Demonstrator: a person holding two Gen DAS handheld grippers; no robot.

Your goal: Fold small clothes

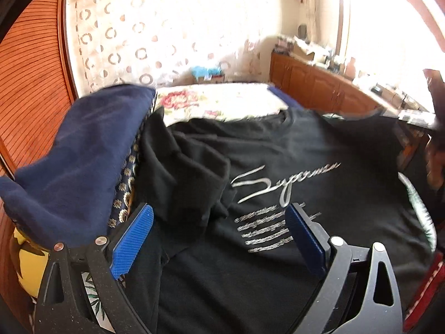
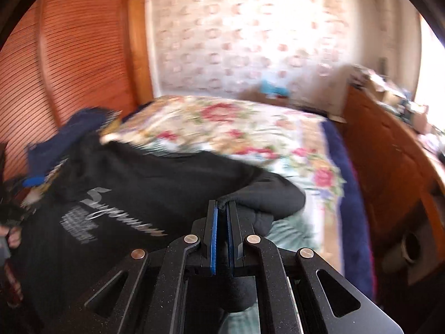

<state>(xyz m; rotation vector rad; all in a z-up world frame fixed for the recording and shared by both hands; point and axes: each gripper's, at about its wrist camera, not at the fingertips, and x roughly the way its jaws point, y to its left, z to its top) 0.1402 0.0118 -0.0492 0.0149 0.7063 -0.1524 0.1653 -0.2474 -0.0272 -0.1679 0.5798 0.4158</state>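
Your left claw (image 1: 219, 239) hangs with its blue pads spread wide and nothing between them, poised just above the black T-shirt (image 1: 278, 153), which lies face up on the bed with its silver script and lines of print directly ahead of the pads. Ahead and to the left of that claw the shirt's sleeve side is bunched into loose ridges rather than a clean crease, and further left a navy fleece (image 1: 69, 153) is heaped against it over a patterned cloth. Your right claw (image 2: 221, 208) is pressed together on a fold of the same shirt, a nub of black fabric showing at the tips, and the cloth beyond and to the right of it rolls up into a thick hump on the floral bedspread (image 2: 236, 128). From this I judge the fold to be only just started: one side is gripped and perhaps being drawn across, but no panel yet lies flat over the print. The sleeve sides are not yet turned in, and the body is not doubled end to end. You have most of the work left, and the rumpled sleeve by your left claw will likely need smoothing first.
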